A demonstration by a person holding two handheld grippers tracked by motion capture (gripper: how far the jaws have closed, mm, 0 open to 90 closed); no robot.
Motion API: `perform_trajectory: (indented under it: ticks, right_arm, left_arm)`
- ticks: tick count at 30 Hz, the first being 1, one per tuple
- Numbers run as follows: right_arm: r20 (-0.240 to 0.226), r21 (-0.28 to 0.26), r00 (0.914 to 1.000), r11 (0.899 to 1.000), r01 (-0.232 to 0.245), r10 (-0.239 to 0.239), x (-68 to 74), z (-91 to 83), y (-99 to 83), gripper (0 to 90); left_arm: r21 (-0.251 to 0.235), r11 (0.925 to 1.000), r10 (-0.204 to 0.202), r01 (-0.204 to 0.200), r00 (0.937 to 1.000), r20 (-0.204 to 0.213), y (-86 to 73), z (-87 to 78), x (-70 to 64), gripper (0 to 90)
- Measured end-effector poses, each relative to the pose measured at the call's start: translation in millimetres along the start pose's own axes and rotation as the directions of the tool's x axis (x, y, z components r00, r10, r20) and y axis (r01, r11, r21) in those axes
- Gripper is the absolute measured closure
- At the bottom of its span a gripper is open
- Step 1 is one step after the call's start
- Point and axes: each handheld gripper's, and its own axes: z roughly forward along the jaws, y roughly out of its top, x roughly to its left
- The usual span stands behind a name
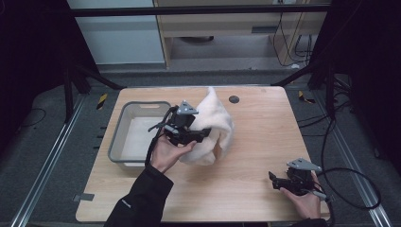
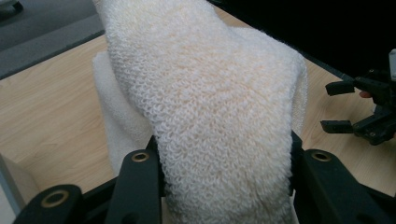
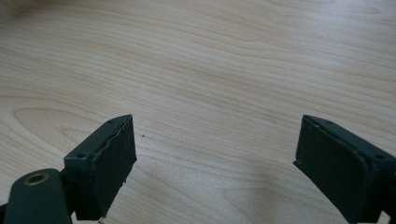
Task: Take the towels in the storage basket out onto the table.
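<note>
High view: cream towel [image 1: 215, 127], bunched and lifted above the tabletop [image 1: 255, 142] centre, just right of the grey bin [image 1: 124, 142]. Left claw [image 1: 198, 135]: clamped on the towel, cloth filling the gap between its jaws. Right claw [image 1: 274, 180]: jaws spread wide, nothing held, low over bare wood near the front right corner.

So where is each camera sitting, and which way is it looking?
High view: above the person's side, looking forward and down at the table, grey bin, both forearms and grippers.
Left gripper view: rides the left gripper, looking along its jaws clamped on the white towel.
Right gripper view: rides the right gripper, jaws apart, facing bare wood.
Shared: high and left gripper views both show the towel.
</note>
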Motion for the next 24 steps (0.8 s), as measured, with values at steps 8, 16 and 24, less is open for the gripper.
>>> perform_trajectory:
  ticks: [8, 16, 24]
  right_arm:
    - [0.003, 0.001, 1.0, 1.0, -0.001, 0.001, 0.3, 0.1, -0.3, 11.9]
    - [0.009, 0.002, 0.9999, 1.0, 0.007, -0.007, 0.0, 0.7, -0.8, 11.7]
    - [0.009, 0.003, 0.9999, 1.0, 0.004, -0.004, 0.5, 0.8, -1.0, 11.6]
  left_arm:
    - [0.032, 0.9995, -0.008, 0.007, 0.9999, 0.013, -10.0, 24.4, 1.3, 56.1]
    - [0.049, 0.9982, -0.035, 0.034, 0.9993, 0.016, -18.7, 44.7, 2.5, 55.6]
    - [0.069, 0.9961, -0.055, 0.054, 0.9984, 0.012, -29.0, 65.3, 2.3, 54.5]
